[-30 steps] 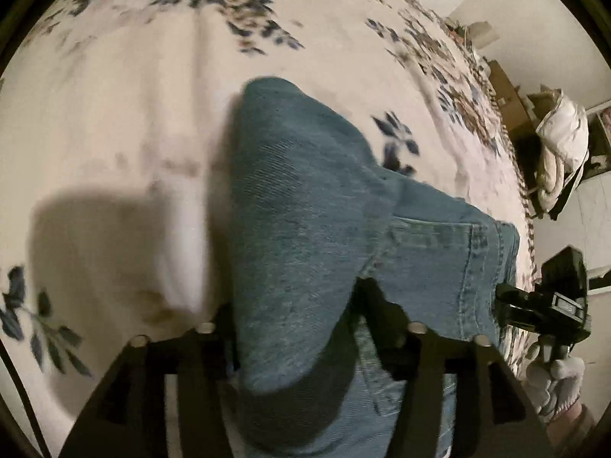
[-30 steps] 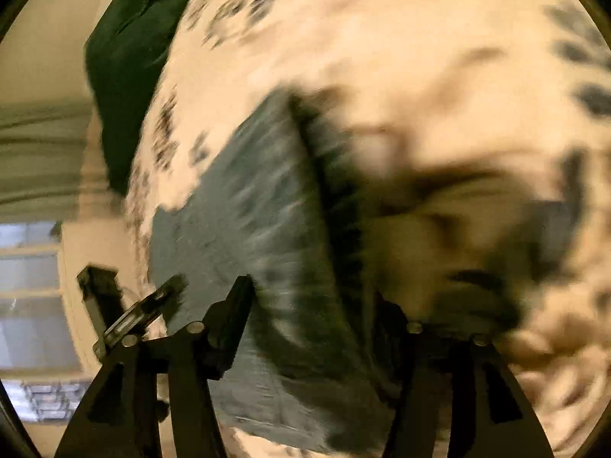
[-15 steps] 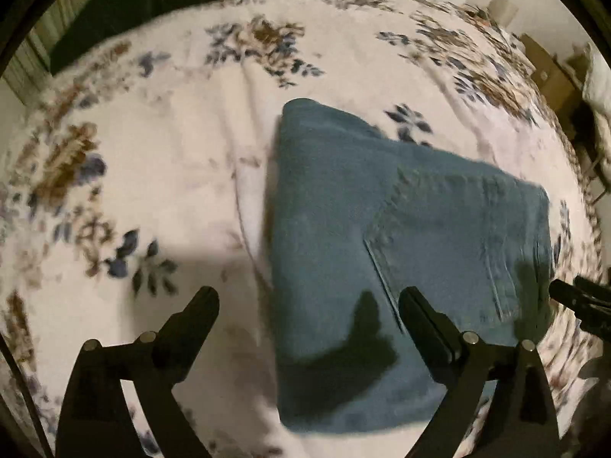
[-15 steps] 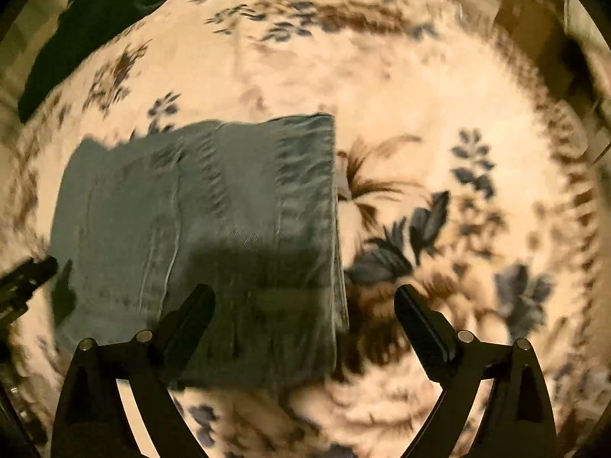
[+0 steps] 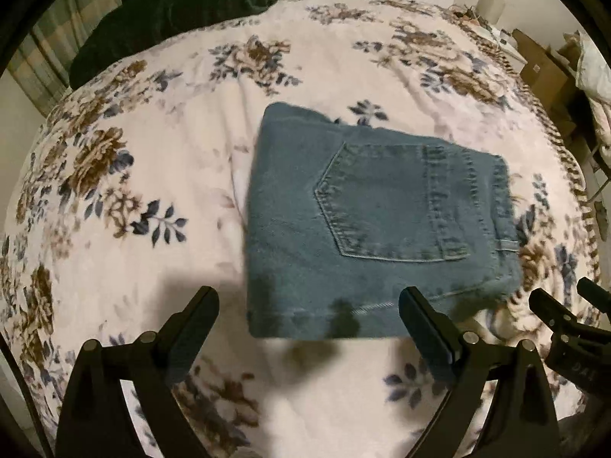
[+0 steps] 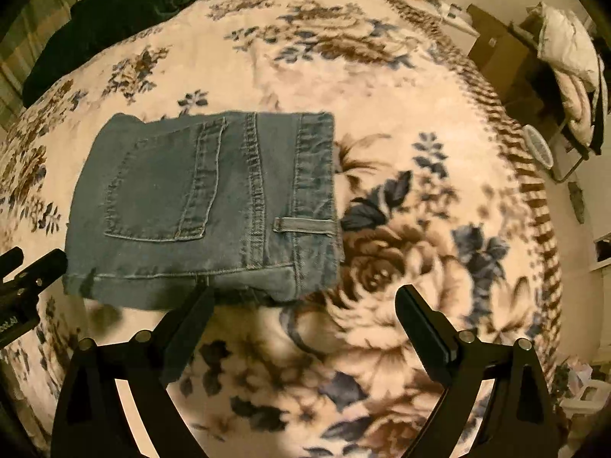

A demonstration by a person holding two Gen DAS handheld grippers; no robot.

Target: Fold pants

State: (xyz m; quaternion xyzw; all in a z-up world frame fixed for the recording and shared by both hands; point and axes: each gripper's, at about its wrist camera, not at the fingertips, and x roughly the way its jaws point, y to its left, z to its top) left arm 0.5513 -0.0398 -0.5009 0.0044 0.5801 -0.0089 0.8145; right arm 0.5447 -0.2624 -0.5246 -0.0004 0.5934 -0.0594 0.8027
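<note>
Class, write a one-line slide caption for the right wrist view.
Folded jeans lie pocket-up on the floral blanket; the open right gripper hovers empty above.

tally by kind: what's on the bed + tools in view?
Folded jeans: 1
Dark green pillow or cushion pile, at the head of the floral blanket: 1
Tools, both open and holding nothing: 2 (left tool, right tool)
Total: 4
</note>
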